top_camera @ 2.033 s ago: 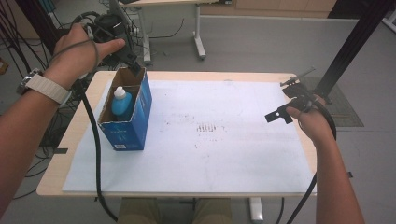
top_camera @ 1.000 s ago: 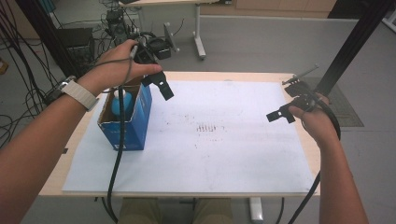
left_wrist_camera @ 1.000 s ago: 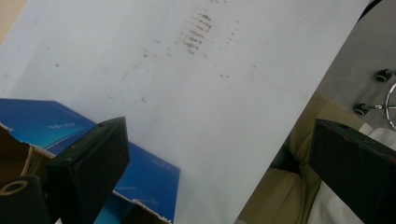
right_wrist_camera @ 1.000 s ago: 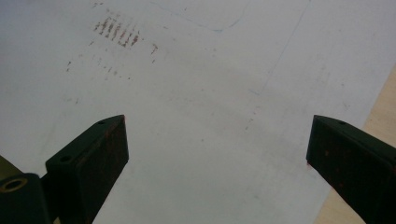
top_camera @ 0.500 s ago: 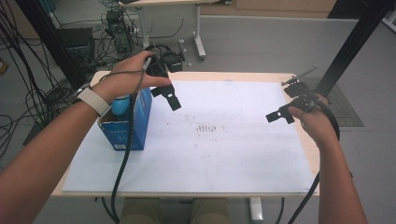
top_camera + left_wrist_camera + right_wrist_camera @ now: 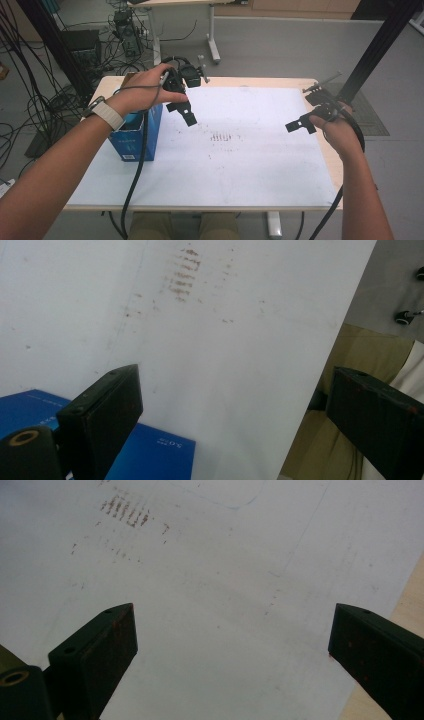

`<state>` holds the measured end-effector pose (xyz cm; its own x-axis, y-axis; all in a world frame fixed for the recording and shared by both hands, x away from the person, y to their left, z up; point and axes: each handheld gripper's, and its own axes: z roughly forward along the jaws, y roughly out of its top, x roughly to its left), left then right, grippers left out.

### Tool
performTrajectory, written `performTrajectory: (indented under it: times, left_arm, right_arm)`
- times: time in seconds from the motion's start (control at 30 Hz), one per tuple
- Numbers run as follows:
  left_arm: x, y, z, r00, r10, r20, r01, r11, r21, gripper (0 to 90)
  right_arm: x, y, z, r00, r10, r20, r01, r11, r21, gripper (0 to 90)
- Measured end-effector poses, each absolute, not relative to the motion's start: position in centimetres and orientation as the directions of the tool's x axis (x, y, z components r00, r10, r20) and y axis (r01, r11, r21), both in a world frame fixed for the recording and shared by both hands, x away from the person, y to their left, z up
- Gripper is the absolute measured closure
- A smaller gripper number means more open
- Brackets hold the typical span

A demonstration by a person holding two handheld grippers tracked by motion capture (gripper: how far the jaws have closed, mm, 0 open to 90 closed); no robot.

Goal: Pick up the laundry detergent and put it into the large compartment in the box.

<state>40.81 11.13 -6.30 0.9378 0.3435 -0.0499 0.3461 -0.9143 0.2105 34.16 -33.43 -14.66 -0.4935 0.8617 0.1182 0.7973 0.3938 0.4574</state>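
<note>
Left gripper (image 6: 186,111), jaws wide, just narrowing, empty, has left the blue box (image 6: 134,136) at the tabletop's left edge; we judge the placing done.

So there's this blue cardboard box (image 6: 136,136) standing upright, top open, left of centre in the high view, on the white sheet's left edge. Something light blue (image 6: 131,120) sits inside, mostly hidden by the wrist.
</note>
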Motion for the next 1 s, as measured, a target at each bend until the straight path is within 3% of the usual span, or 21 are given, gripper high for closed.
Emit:
performTrajectory:
  times: [1.0]
  left_arm:
    - [40.77, 11.17, -6.72, 0.935, 0.352, -0.052, 0.355, -0.912, 0.208, 8.3]
  right_arm:
    - [34.02, -33.56, -14.76, -0.501, 0.857, 0.117, 0.793, 0.401, 0.459, 5.2]
